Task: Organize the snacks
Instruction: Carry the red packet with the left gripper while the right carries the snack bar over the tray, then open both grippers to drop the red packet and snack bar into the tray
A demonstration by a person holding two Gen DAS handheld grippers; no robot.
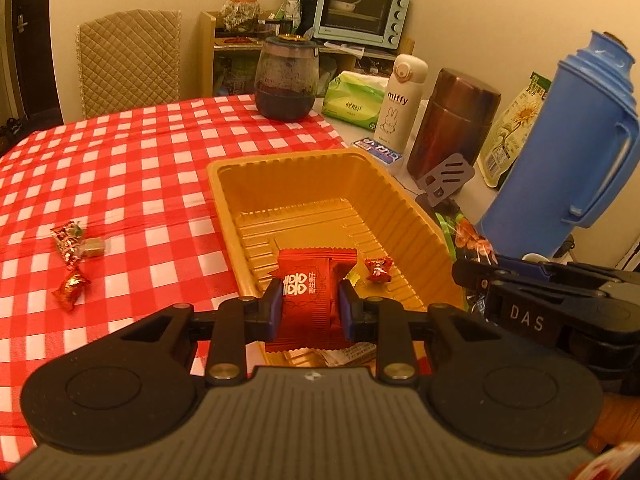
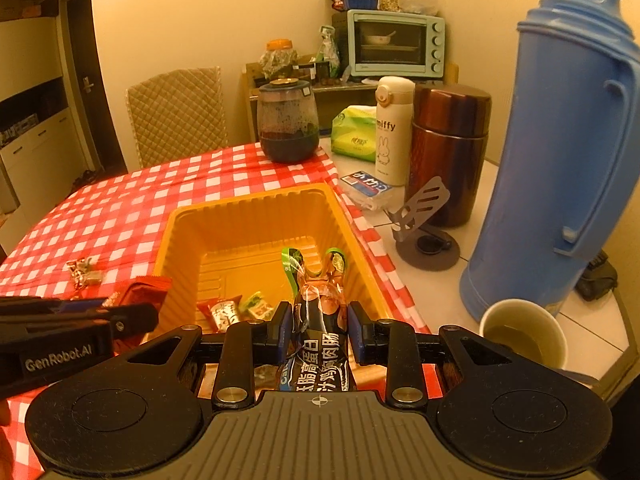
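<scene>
A gold plastic tray (image 1: 404,216) stands on the red checked tablecloth; it also shows in the right wrist view (image 2: 176,240). My left gripper (image 1: 311,308) is shut on a red snack packet (image 1: 310,300) above the tray's near end. A small red candy (image 1: 378,269) lies in the tray. My right gripper (image 2: 318,328) is shut on a dark sausage packet (image 2: 320,320) with green ends, over the tray's near right side. Small wrapped snacks (image 2: 236,310) lie in the tray. Loose candies (image 1: 72,260) lie on the cloth left of the tray.
A blue thermos (image 2: 560,152), a brown flask (image 2: 448,148), a white Miffy bottle (image 2: 392,128), a phone stand (image 2: 424,228) and a paper cup (image 2: 524,336) stand right of the tray. A dark jar (image 1: 286,80) stands behind it. A chair (image 1: 128,60) is at the far side.
</scene>
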